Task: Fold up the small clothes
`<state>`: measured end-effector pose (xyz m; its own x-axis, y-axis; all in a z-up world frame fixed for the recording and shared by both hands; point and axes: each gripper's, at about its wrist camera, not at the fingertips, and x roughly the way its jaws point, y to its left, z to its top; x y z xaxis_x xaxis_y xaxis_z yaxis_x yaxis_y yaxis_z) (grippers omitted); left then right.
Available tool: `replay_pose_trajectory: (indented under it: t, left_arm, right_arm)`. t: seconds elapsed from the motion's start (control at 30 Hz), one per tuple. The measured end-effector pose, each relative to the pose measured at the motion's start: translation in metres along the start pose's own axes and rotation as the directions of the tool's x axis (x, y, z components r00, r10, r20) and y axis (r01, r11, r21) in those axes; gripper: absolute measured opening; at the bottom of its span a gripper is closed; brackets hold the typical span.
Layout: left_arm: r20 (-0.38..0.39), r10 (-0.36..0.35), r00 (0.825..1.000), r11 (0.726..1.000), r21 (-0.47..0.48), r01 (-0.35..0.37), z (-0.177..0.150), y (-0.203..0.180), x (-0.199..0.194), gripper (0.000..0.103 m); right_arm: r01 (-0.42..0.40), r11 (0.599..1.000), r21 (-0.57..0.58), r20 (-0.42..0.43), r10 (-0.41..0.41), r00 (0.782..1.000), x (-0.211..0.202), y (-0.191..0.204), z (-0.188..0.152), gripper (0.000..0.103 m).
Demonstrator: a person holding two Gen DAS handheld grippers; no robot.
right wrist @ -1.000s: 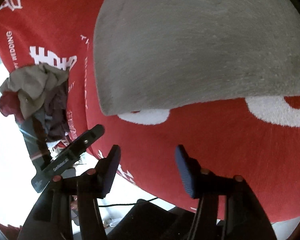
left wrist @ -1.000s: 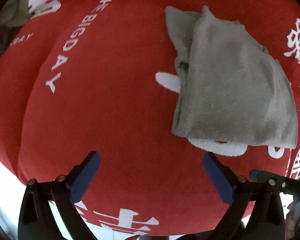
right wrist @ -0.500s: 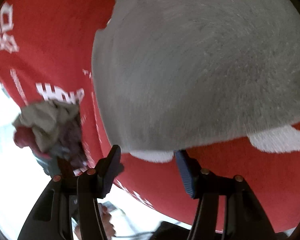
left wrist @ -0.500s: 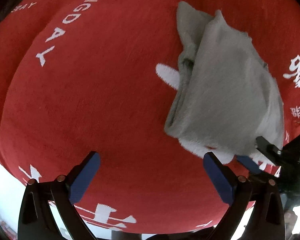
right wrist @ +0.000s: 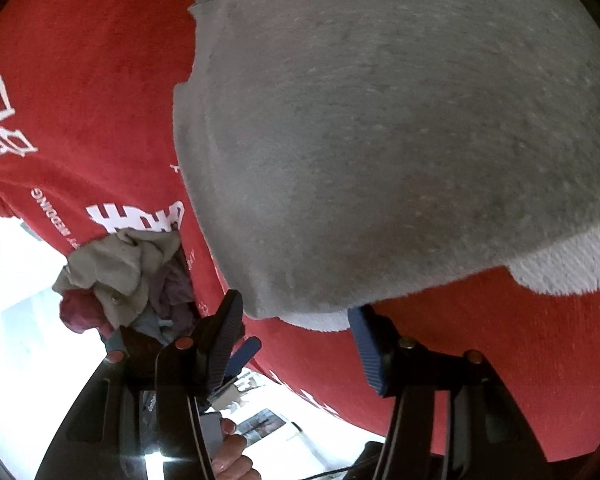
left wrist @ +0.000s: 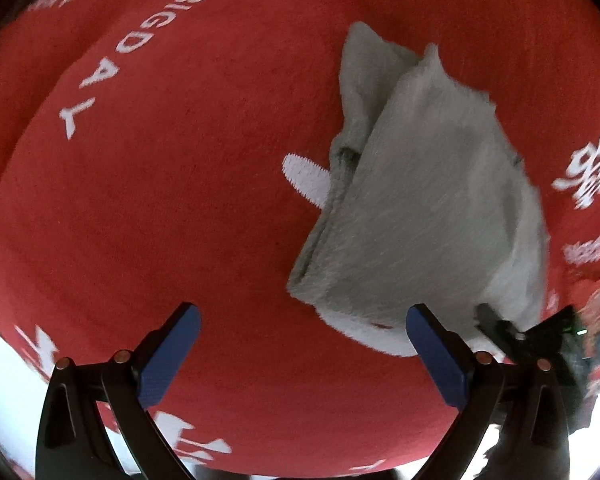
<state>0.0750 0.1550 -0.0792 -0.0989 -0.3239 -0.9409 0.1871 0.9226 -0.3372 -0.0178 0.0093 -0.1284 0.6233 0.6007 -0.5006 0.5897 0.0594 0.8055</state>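
Left wrist view: my left hand-held gripper [left wrist: 300,344] gapes empty over the red printed cloth [left wrist: 160,220]. The grey folded garment [left wrist: 432,216], already doubled, lies right of it, long axis running away leftward.

Right wrist view: my right hand-held gripper [right wrist: 296,320] is spread around the garment's near corner, not clamped. The unfolded pile [right wrist: 128,276] waits left of it.

Fuzzy grey cloth [left wrist: 428,220], matt red cover [left wrist: 180,200]

A grey fleecy garment [left wrist: 432,216], folded into a rough rectangle with layered edges showing along its left side, lies flat; a heap of crumpled unfolded clothes [right wrist: 128,280] sits well apart from it
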Motion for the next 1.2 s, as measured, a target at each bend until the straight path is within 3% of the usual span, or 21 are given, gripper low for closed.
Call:
replay_pose_trajectory:
  t: [0.07,0.13,0.17,0.2,0.4,0.53,0.67,0.8,0.9,0.97,1.0,1.03,1.07,1.1,1.2]
  left_arm:
    - [-0.005,-0.043,0.999,0.999,-0.033,0.043,-0.001,0.006,0.000,0.103]
    - [-0.011,-0.061,0.998,0.997,-0.046,0.061,-0.004,0.010,-0.002,0.103]
    - [-0.013,-0.082,0.997,0.995,-0.050,0.081,-0.006,0.012,-0.004,0.103]
    - [-0.014,-0.095,0.995,0.994,-0.051,0.094,-0.008,0.012,-0.005,0.103]
    - [-0.014,-0.244,0.970,0.968,-0.059,0.243,-0.011,-0.012,-0.002,0.103]
    - [0.019,-0.318,0.948,0.944,-0.085,0.319,-0.008,-0.033,0.003,0.103]
    - [0.047,-0.325,0.945,0.939,-0.101,0.328,0.005,-0.050,0.015,0.103]
    - [0.096,-0.294,0.951,0.946,-0.112,0.303,0.024,-0.062,0.022,0.103]
    - [0.142,-0.189,0.972,0.974,-0.100,0.204,0.037,-0.072,0.020,0.101]
    - [0.151,-0.092,0.984,0.992,-0.073,0.104,0.041,-0.078,0.021,0.074]
    - [0.140,-0.020,0.990,0.998,-0.049,0.027,0.043,-0.082,0.024,0.046]
    - [0.126,0.044,0.991,0.999,-0.022,-0.041,0.046,-0.085,0.028,0.034]
    - [0.129,0.056,0.990,0.998,-0.003,-0.056,0.046,-0.087,0.029,0.034]
    - [0.140,0.061,0.988,0.998,0.013,-0.063,0.046,-0.089,0.028,0.027]
    - [0.209,0.136,0.968,0.972,0.162,-0.171,0.039,-0.111,0.021,0.023]
  right_arm:
    - [-0.016,1.000,0.014,0.008,0.016,1.000,0.003,-0.001,0.003,0.058]
    - [-0.042,0.999,0.020,0.021,0.042,0.999,0.007,0.001,0.009,0.039]
    - [-0.043,0.999,0.017,0.025,0.042,0.999,0.011,0.005,0.013,0.012]
    - [-0.036,0.999,0.008,0.029,0.036,0.999,0.013,0.009,0.017,0.009]
    - [-0.152,0.987,-0.043,0.014,0.153,0.988,-0.001,0.028,0.024,0.009]
    - [-0.150,0.986,-0.075,-0.017,0.149,0.989,-0.007,0.034,0.024,0.009]
    - [-0.140,0.986,-0.092,-0.032,0.137,0.990,-0.007,0.039,0.024,0.009]
    - [-0.139,0.984,-0.108,-0.047,0.135,0.990,-0.007,0.042,0.021,0.009]
    - [-0.126,0.983,-0.132,-0.065,0.118,0.991,-0.006,0.044,0.020,0.009]
    - [-0.112,0.984,-0.140,-0.079,0.102,0.992,-0.005,0.045,0.020,0.009]
    - [-0.098,0.983,-0.153,-0.093,0.084,0.992,-0.005,0.045,0.020,0.009]
    - [-0.087,0.982,-0.165,-0.103,0.070,0.992,-0.006,0.046,0.020,0.009]
    - [-0.074,0.981,-0.180,-0.114,0.054,0.992,-0.007,0.047,0.019,0.009]
    - [-0.049,0.978,-0.204,-0.131,0.022,0.991,-0.010,0.049,0.020,0.012]
    - [0.040,0.965,-0.259,-0.153,-0.082,0.985,-0.024,0.056,0.022,0.013]
